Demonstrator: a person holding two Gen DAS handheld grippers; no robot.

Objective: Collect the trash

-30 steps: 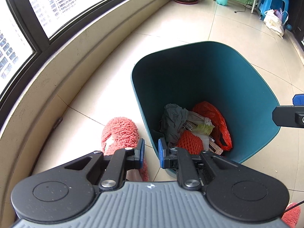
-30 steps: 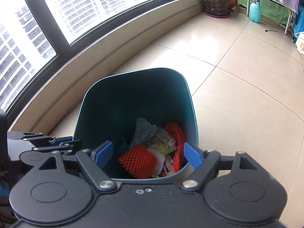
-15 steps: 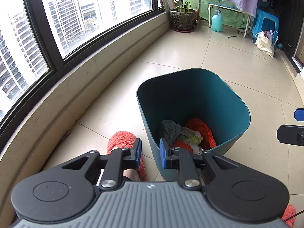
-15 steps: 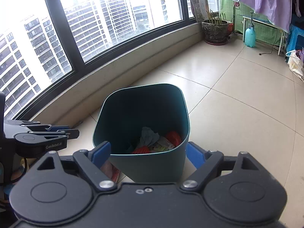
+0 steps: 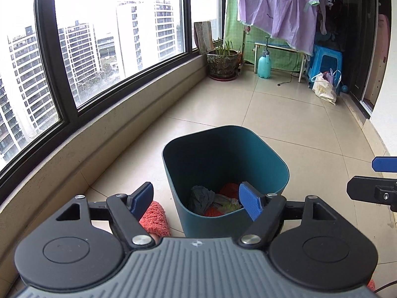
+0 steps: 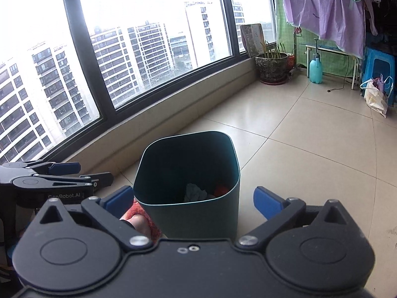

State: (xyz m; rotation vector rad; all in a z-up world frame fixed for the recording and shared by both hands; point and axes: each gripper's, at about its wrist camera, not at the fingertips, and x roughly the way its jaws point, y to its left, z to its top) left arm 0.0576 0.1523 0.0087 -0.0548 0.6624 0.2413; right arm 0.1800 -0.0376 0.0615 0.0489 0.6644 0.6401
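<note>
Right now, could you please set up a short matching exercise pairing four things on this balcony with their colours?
Things:
1. trash bin
2. hanging garment
3. fluffy slipper
4. stool

Colours:
A. coral pink
B. bright blue
C. dark teal
D. pale purple

Pairs: 1-C, 2-D, 3-A, 4-B

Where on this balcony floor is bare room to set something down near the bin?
Bare tiles lie right of the teal trash bin and beyond it, toward the plant pot. Crowded: left of the bin, where a pink slipper sits by the window wall.
</note>
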